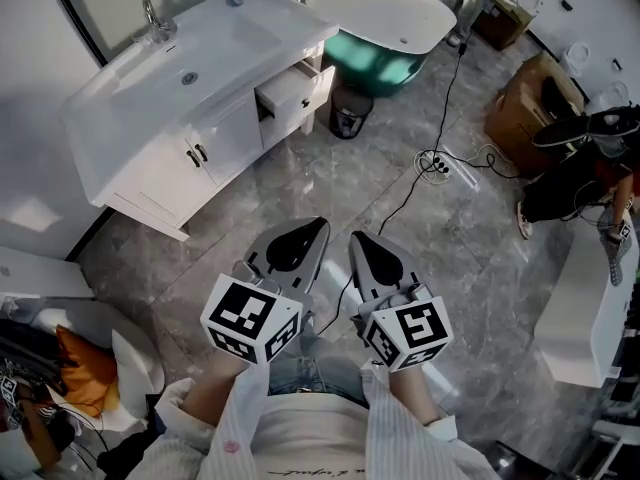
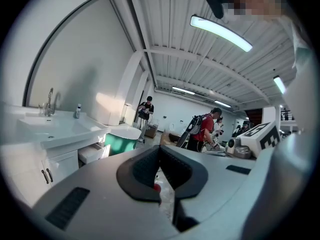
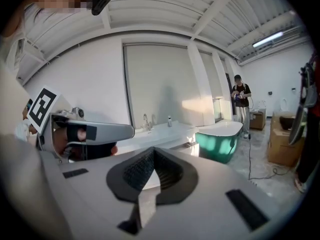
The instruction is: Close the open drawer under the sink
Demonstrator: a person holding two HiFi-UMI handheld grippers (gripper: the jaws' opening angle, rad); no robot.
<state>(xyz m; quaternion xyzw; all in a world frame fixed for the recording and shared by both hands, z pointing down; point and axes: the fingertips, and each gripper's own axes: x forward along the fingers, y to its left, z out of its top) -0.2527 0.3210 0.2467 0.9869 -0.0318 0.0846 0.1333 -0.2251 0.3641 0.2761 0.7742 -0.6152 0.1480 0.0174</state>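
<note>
The white vanity (image 1: pixel 150 158) with its sink (image 1: pixel 185 73) stands at the upper left of the head view. Its drawer (image 1: pixel 295 93) at the right end is pulled out; it also shows in the left gripper view, drawer (image 2: pixel 91 154). My left gripper (image 1: pixel 316 228) and right gripper (image 1: pixel 358 240) are held side by side low in the middle, well short of the vanity, pointing toward it. Both are shut with nothing between the pads: left gripper (image 2: pixel 160 153), right gripper (image 3: pixel 153 155). The left gripper body (image 3: pixel 85 134) shows in the right gripper view.
A teal-and-white bathtub (image 1: pixel 385 28) sits right of the vanity, with a small black bin (image 1: pixel 350 113) beside the drawer. A power strip and cable (image 1: pixel 436 164) lie on the grey marble floor. A cardboard box (image 1: pixel 530 103) and a person (image 1: pixel 575 183) are at right.
</note>
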